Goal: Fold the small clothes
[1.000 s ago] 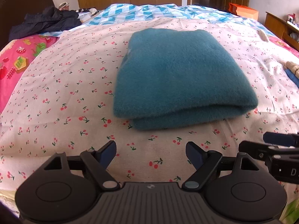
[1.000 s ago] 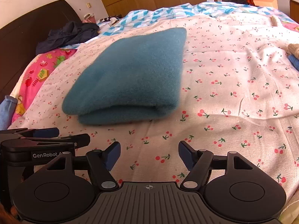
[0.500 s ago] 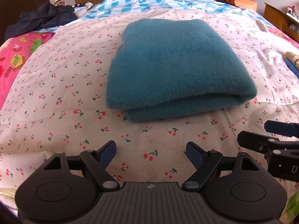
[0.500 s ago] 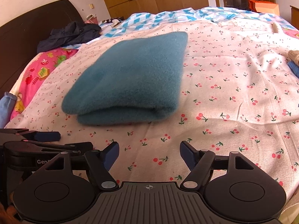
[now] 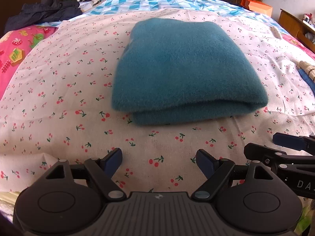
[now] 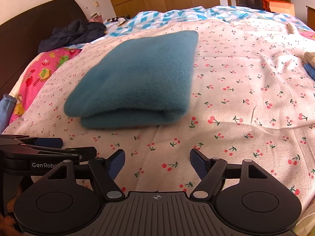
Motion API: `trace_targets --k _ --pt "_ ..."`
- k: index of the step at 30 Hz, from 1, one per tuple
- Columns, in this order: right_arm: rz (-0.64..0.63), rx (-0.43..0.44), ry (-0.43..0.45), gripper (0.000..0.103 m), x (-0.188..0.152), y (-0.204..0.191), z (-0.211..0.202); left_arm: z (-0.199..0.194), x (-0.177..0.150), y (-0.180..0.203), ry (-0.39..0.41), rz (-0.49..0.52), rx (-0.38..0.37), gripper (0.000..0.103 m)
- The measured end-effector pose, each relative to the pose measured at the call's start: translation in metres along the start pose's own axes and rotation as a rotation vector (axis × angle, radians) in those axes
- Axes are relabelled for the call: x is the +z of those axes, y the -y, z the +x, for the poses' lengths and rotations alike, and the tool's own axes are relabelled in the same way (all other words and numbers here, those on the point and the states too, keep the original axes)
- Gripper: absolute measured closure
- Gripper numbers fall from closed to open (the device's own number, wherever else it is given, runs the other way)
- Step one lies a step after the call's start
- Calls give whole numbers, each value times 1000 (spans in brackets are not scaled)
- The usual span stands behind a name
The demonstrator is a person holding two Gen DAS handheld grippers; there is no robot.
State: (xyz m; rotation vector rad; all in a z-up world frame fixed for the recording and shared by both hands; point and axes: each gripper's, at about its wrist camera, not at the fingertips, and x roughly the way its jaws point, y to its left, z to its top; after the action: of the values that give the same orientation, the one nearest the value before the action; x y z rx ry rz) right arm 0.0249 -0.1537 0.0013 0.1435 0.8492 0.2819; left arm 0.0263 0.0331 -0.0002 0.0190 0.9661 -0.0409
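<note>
A teal fleece garment lies folded in a thick rectangle on the cherry-print sheet, its rounded fold facing me. My left gripper hovers open over bare sheet just short of that fold, with nothing between its blue pads. My right gripper is also open and holds nothing, short of the garment and off its right corner. Each gripper shows at the edge of the other's view: the right gripper and the left gripper stand side by side.
A dark jacket lies at the far left by the dark headboard. Pink patterned bedding borders the sheet on the left, and a blue checked quilt lies behind. A knitted item sits at the right edge.
</note>
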Motion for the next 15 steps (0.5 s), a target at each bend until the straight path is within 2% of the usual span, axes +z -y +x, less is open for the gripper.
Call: trace_targets --k 15 --pt "-10 -26 -12 23 0 1 3 2 0 -1 -22 -18 0 14"
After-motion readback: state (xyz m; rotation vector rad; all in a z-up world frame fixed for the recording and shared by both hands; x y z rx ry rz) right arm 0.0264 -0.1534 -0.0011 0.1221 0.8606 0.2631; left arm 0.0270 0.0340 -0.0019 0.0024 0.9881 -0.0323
